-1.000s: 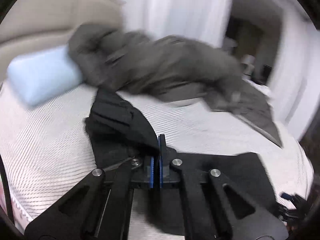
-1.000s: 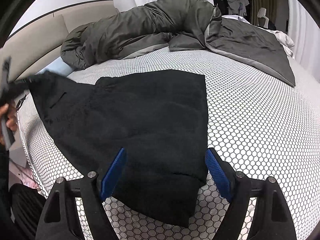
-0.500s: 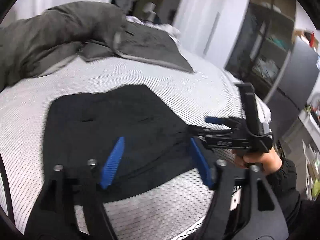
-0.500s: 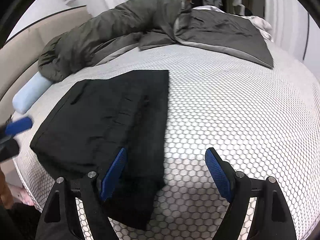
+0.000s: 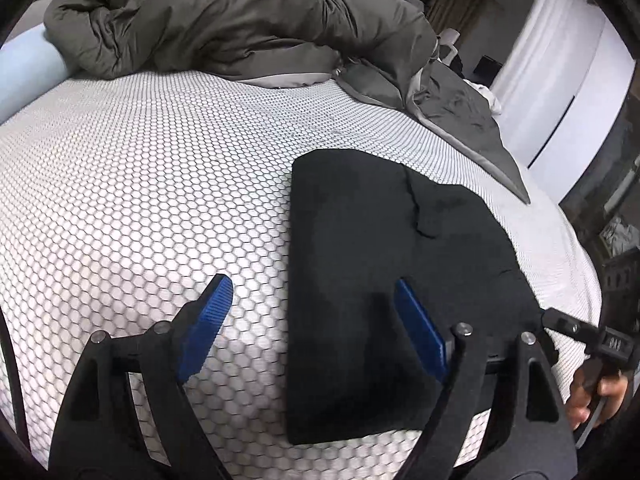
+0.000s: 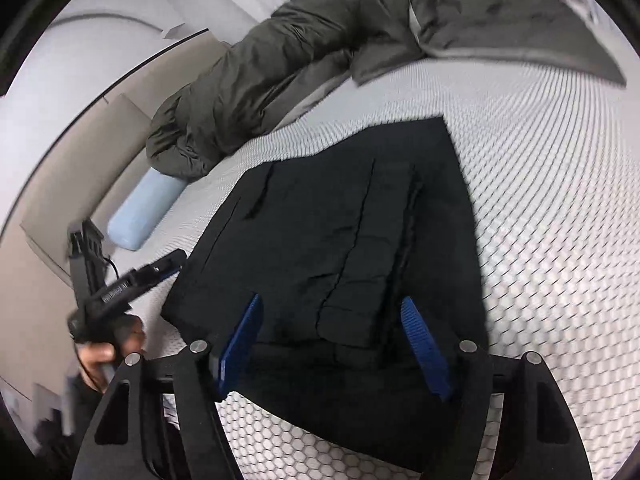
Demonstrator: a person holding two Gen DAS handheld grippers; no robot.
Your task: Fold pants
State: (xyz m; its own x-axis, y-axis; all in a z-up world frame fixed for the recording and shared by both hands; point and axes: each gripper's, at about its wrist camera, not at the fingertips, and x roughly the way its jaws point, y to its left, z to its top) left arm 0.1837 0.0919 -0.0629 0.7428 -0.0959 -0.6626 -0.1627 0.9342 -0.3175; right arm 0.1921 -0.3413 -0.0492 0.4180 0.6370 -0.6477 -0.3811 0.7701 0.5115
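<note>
Black cloth: the pants [image 6: 344,240] lie folded into a flat, roughly rectangular stack on the bed, near its front edge, with layered edges and a pocket slit showing on top
Mattress cover: a white honeycomb mesh [image 5: 152,184] stretches over the whole bed and the pants rest directly on it
Left gripper: the left gripper [image 5: 316,320] hangs low over the bed at the left edge of the pants; its blue pads stand wide apart and the jaws are opening, released from the cloth
Left pads: one pad sits over bare mesh, the other over the black fabric, so the left border of the stack runs between them without being pinched
Right gripper: the right gripper [image 6: 336,344] hovers over the near end of the pants; its jaws are closing, yet the pads are still spread and clear of the cloth, with the folded layers under the gap
Hands: a hand [image 5: 596,396] grips the right tool at the bed's edge, and in the right wrist view the other hand [image 6: 108,356] holds the left tool beside the stack
Bedding: a rumpled grey duvet [image 5: 224,20] is heaped along the far side, well apart from the pants
Pillow: a pale blue bolster [image 6: 144,210] lies by the beige headboard [image 6: 76,184], touching the duvet's end
</note>
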